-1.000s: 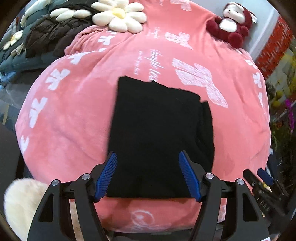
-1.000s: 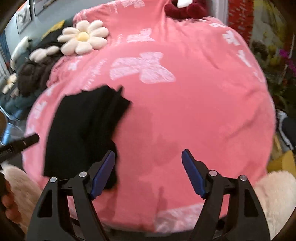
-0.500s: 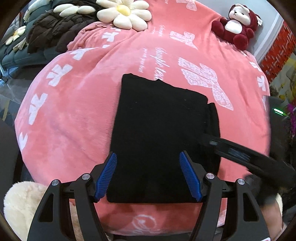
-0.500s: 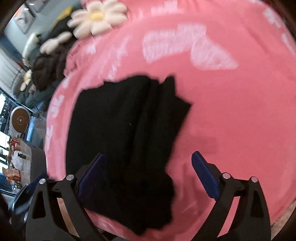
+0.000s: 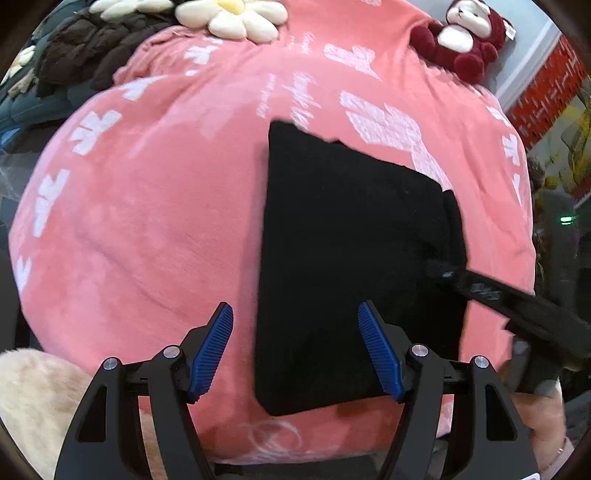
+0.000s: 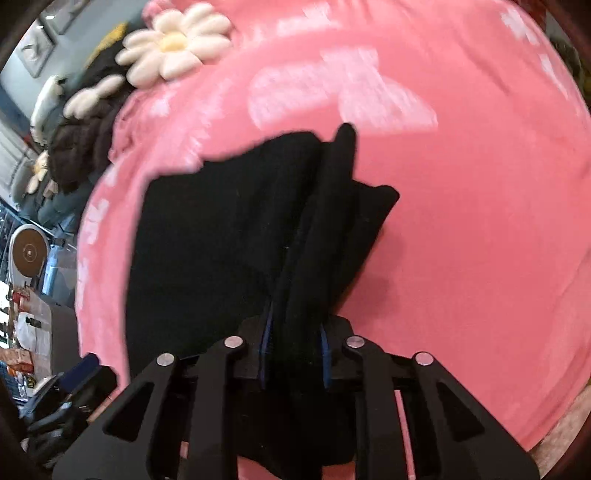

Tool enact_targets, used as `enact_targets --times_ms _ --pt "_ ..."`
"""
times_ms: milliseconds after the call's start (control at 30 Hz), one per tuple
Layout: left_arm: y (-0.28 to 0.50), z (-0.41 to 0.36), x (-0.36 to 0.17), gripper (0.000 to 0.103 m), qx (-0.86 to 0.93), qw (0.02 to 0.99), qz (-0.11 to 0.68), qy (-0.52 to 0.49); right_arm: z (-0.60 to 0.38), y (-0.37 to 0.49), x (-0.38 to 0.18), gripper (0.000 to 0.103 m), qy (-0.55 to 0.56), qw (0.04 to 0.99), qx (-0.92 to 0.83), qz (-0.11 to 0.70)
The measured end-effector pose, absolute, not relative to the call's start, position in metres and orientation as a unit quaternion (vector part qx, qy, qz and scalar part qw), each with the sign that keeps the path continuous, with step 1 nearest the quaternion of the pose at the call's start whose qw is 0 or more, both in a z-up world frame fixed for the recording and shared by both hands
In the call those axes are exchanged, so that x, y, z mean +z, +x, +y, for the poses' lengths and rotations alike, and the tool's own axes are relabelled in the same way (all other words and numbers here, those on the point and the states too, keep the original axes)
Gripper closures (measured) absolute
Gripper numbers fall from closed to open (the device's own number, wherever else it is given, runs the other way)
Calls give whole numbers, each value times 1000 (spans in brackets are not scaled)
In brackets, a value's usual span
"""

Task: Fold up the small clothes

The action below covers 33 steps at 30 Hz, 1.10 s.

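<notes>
A black garment (image 5: pixel 351 240), folded into a rectangle, lies on the pink blanket (image 5: pixel 147 221). My left gripper (image 5: pixel 294 308) hangs open just above the garment's near left edge, with nothing held. From the right, my right gripper (image 5: pixel 436 267) reaches onto the garment's right side. In the right wrist view the right gripper (image 6: pixel 295 325) has its jaws closing, and its blue pads pinch a raised ridge of the black garment (image 6: pixel 207 240) along the right-hand fold. The cloth hides most of both pads.
A daisy cushion (image 5: pixel 236 18) and a dark quilted jacket (image 5: pixel 92 48) lie at the blanket's far left. A red and white plush toy (image 5: pixel 461 37) sits at the far right. Cream fluffy fabric (image 5: pixel 33 398) is at the near left. A hand (image 5: pixel 543 417) holds the right gripper.
My right gripper swung left from bare blanket onto the garment's right edge and closed on a fold of it. The left gripper sank slightly and stayed open.
</notes>
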<state>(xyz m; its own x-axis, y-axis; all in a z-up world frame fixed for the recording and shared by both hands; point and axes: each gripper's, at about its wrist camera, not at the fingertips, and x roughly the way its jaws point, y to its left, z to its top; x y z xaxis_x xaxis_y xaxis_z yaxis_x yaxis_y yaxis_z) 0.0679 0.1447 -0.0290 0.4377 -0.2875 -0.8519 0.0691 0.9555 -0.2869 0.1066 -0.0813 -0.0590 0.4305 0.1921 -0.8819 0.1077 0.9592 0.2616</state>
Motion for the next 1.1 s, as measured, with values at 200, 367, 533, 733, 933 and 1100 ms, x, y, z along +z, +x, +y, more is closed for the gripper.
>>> enact_targets --times_ms 200,367,533,733,933,1100 --pt "63 126 -38 35 -109 838 529 -71 -89 82 -27 73 151 853 11 500" --pt "63 122 -44 35 -100 835 538 -66 -78 67 -59 73 66 836 11 544" --pt "57 116 -43 35 -90 841 532 -43 -85 35 -24 61 71 870 8 488" --pt "39 95 -38 35 -87 860 503 -18 -93 -28 -4 7 30 926 -58 372" --pt "19 64 -46 33 -68 870 487 26 -107 -33 -39 7 44 902 -64 425" --pt "14 62 -55 33 -48 877 478 10 -118 -32 -59 7 79 884 -74 454"
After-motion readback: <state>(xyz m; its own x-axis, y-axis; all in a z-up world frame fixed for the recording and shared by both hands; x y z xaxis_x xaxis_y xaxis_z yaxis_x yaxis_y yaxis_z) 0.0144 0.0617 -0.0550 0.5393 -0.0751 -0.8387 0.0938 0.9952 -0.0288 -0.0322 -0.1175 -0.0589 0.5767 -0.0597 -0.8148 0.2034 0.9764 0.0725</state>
